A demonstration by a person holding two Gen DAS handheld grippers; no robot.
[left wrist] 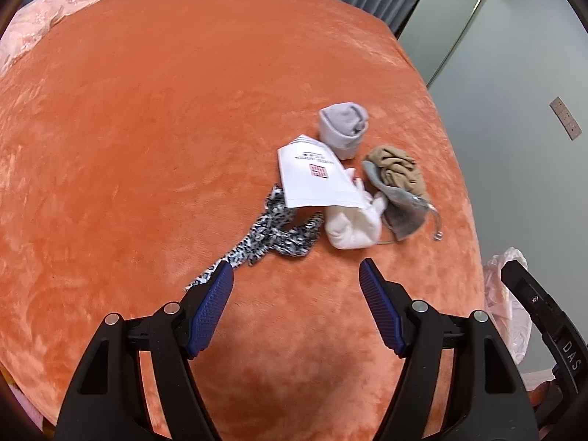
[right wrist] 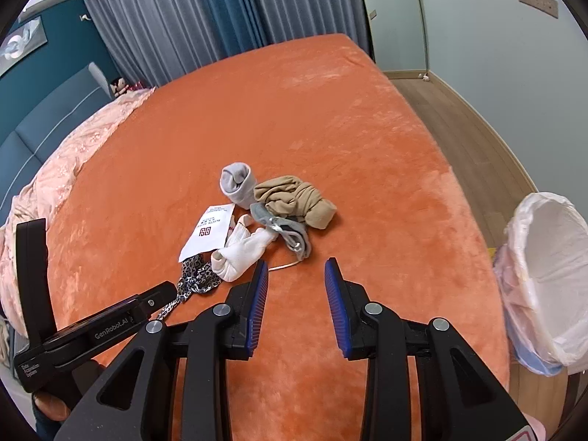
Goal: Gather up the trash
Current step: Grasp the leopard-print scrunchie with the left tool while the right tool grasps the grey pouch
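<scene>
A small pile lies on the orange bed cover point(left wrist: 147, 147): a white paper packet with a red logo point(left wrist: 316, 176) point(right wrist: 207, 233), a rolled grey sock point(left wrist: 343, 128) point(right wrist: 237, 182), tan stockings point(left wrist: 397, 172) point(right wrist: 294, 198), a grey cloth point(left wrist: 400, 209) point(right wrist: 290, 231), a white sock point(left wrist: 354, 228) point(right wrist: 242, 251) and a leopard-print strip point(left wrist: 272, 235) point(right wrist: 196, 275). My left gripper point(left wrist: 296, 264) hovers open just short of the pile, nothing between its pads. My right gripper point(right wrist: 296, 261) is open too, empty, near the white sock.
A bin lined with a white bag point(right wrist: 547, 275) point(left wrist: 507, 294) stands on the wooden floor point(right wrist: 459, 128) beside the bed's right edge. A pink quilt point(right wrist: 73, 154) point(left wrist: 55, 11) covers the far left. Curtains point(right wrist: 183, 18) hang behind the bed.
</scene>
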